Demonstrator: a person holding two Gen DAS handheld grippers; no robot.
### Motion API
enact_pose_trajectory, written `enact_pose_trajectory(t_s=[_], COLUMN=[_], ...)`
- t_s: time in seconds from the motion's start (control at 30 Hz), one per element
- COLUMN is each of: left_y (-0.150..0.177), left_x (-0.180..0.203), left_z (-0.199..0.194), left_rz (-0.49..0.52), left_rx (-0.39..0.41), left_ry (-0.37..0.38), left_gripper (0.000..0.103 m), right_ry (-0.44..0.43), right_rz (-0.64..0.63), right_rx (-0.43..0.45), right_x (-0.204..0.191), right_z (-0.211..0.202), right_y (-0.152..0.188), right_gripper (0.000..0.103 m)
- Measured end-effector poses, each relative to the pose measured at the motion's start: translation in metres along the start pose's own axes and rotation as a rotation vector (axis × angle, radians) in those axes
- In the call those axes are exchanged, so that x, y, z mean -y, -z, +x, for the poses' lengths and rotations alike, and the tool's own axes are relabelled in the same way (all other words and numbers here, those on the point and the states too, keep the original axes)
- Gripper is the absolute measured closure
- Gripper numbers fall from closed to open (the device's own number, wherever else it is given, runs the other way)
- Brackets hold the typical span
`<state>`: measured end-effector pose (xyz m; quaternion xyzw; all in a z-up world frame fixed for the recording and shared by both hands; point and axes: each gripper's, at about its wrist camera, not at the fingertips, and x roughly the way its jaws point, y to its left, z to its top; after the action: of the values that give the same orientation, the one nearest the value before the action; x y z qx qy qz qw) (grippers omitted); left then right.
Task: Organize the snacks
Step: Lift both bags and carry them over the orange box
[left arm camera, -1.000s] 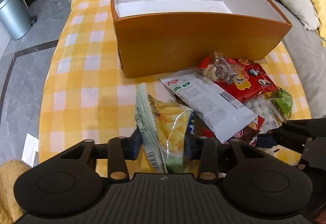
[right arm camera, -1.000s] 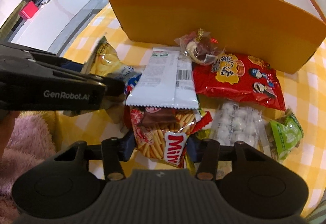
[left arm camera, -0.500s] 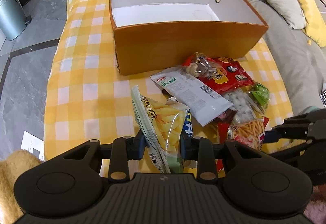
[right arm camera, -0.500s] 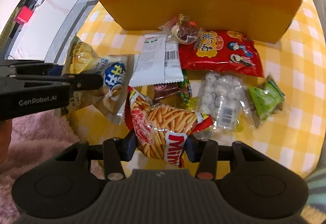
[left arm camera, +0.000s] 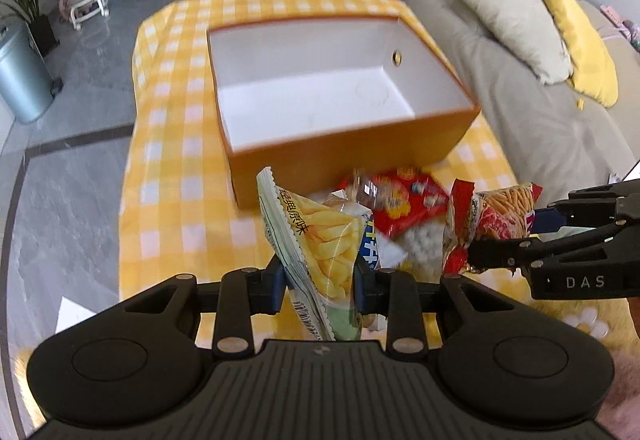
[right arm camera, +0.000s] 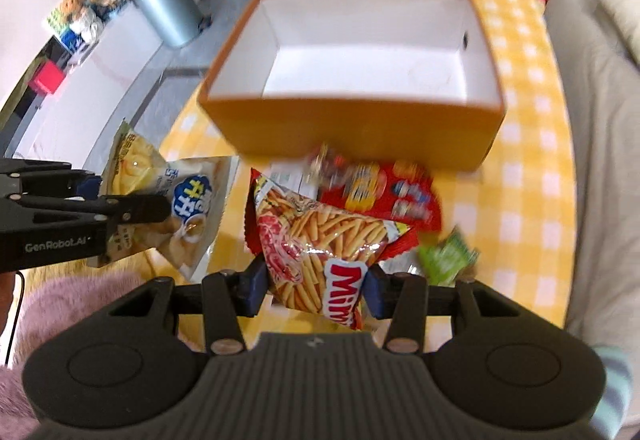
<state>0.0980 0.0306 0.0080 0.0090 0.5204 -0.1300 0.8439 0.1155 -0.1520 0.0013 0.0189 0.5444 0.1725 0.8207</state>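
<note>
Left wrist view puts my left gripper point(left arm camera: 320, 282) low in the middle, its blue pads pinching a pale green-and-yellow foil bag of potato chips point(left arm camera: 316, 240), which hangs clear of the cloth with its crimped top edge pointing up. A second bag with a blue logo seems caught in the same pinch, pressed against the right pad, though I cannot tell how firmly. Those jaws drew in a little just now and are clamped on the packet. Off to the right my right gripper point(left arm camera: 532, 232) comes in sideways, closed on a red crinkly bag of stick snacks point(left arm camera: 492, 218), also lifted off the table.

From the right wrist camera, that red bag point(right arm camera: 320, 240) sits squarely between the blue pads, tilted, with white lettering near the bottom. The left tool point(right arm camera: 132, 212) shows at the left edge with its chip bag point(right arm camera: 132, 164).

Beyond both packets stands the open orange cardboard box with a white interior point(left arm camera: 456, 128), resting on the yellow-and-white checked tablecloth point(left arm camera: 176, 176). Just in front of its near wall lie the leftover snacks: a flat red packet with cartoon figures point(right arm camera: 400, 192), a small green pouch point(right arm camera: 446, 260) and a clear bag of white sweets point(left arm camera: 420, 244), blurred
</note>
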Motion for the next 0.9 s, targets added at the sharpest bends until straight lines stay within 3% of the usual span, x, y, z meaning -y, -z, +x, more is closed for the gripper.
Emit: enact_pose_trajectory(t_s=[0.3,0.5,0.73,0.9], left_y=[-0.057,-0.096,-0.133,-0.145], left_x=[0.005,0.002,-0.007,-0.014], left_z=[-0.018,-0.005,0.034,0.077], left_rz=[0.053,0.072,0.104,0.139], left_rx=[0.105,0.118,0.050,-0.029], left_ry=[0.012,0.012,-0.009,-0.036], left_gripper=[0.067,0.068,0.068,0.068], right_ry=[0.062,0.073,0.089,0.112], right_rz=[-0.079,-0.126,-0.155,-0.147], right_rx=[0.115,0.149,0.075,-0.007], right_x=[0.001,0.001,0.004,0.010], right_z=[-0.020,-0.012,0.040,0.089], right_y=[-0.049,-0.099,-0.146,-0.156], right_gripper=[0.057,0.057,0.057,0.057])
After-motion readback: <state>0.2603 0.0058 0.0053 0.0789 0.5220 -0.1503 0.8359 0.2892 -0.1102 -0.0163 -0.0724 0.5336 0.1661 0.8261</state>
